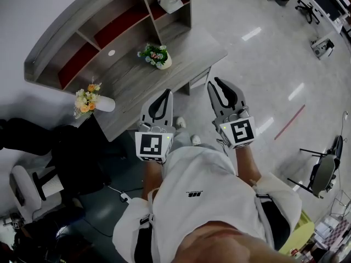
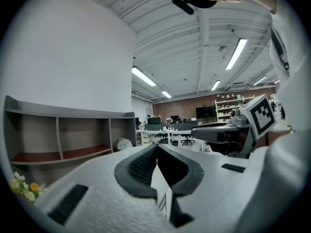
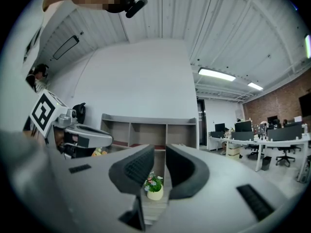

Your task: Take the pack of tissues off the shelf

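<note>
The approach is only beginning: the person is standing back from the surface, and neither claw is reaching the shelf yet. The pack of tissues is sitting in the shelf's right-hand end compartment, well apart from both claws. By my judgement, the next move is calling for one claw to open wide and travel forward over the surface, past the flower pot. The left claw is holding its jaws together, empty. The right claw is showing a narrow gap and gripping nothing.
</note>
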Available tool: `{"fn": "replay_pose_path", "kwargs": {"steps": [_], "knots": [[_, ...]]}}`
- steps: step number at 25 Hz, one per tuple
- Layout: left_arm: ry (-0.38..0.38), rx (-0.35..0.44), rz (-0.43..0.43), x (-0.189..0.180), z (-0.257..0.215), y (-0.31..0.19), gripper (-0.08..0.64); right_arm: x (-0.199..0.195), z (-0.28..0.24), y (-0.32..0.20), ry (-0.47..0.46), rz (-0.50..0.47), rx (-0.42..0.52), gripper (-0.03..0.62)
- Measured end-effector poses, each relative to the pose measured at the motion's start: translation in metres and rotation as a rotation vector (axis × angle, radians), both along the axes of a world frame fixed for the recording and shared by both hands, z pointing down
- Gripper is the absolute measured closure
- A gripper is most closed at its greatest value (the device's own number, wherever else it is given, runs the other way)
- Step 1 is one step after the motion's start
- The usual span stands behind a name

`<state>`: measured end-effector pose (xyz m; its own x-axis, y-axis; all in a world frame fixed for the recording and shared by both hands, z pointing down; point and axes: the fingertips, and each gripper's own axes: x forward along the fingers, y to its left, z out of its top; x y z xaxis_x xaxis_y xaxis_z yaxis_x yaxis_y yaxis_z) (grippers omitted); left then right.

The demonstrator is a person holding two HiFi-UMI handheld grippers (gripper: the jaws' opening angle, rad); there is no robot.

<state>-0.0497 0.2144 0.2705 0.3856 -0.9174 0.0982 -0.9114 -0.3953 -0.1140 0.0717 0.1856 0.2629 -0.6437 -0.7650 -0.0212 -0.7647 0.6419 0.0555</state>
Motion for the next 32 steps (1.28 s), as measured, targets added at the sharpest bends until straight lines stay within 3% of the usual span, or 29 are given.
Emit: {"fn": "replay_pose_path", "kwargs": {"steps": [32], "knots": [[0.023,-0.048,0.122,-0.028,0.017,-0.181,0.531,-0.035,0.014,-0.168,0.019,0.092,-0.043,0.529]]}}
